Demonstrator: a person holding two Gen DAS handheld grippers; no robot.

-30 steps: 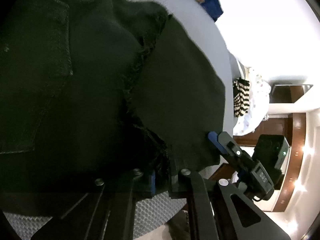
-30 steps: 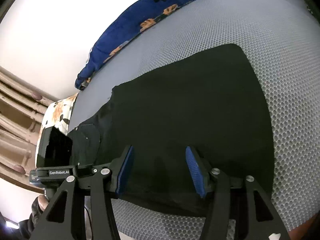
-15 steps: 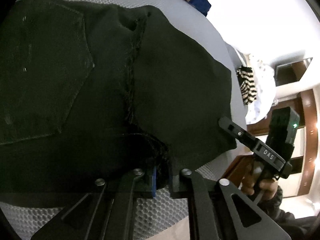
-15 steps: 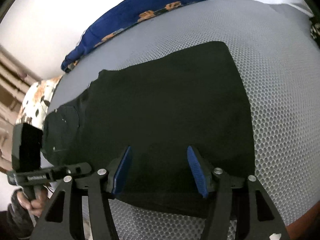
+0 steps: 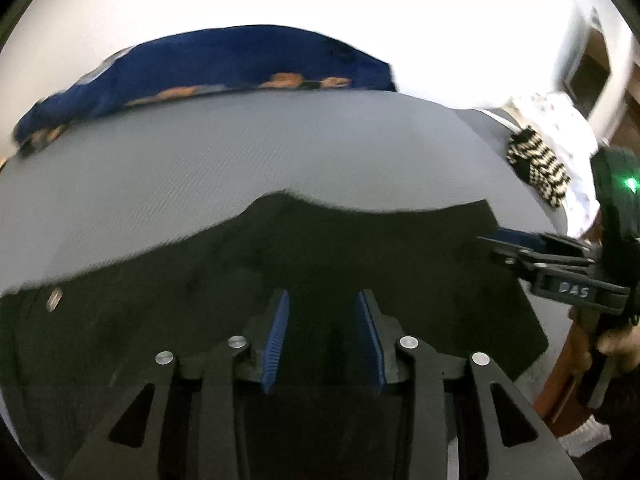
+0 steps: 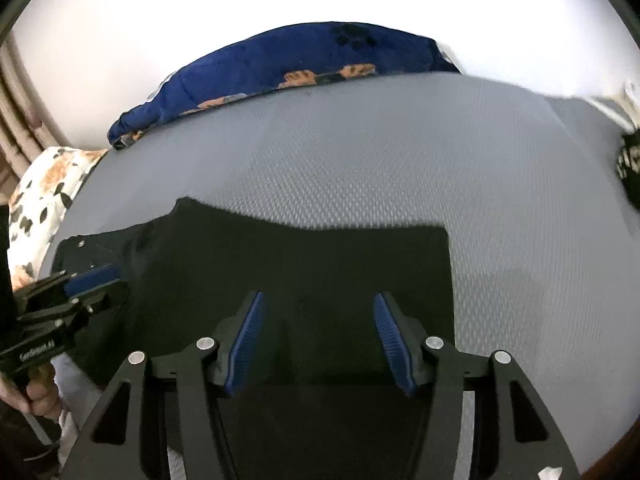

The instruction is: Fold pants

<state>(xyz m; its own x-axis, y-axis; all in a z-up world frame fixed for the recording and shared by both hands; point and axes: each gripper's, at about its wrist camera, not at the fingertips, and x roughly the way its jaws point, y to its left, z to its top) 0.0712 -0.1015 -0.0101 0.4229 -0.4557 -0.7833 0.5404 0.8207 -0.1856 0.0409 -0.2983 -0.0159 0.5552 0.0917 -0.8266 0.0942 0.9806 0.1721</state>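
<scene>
Grey mesh mattress (image 6: 400, 152), blue pillow (image 6: 280, 64), striped cloth (image 5: 536, 168)

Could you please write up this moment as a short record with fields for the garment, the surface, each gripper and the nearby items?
garment: black pants, lying flat
surface: grey mesh mattress
left gripper: open, over the pants, holding nothing
right gripper: open, over the pants, holding nothing
nearby: blue blanket at the far edge; striped cloth at the right
</scene>
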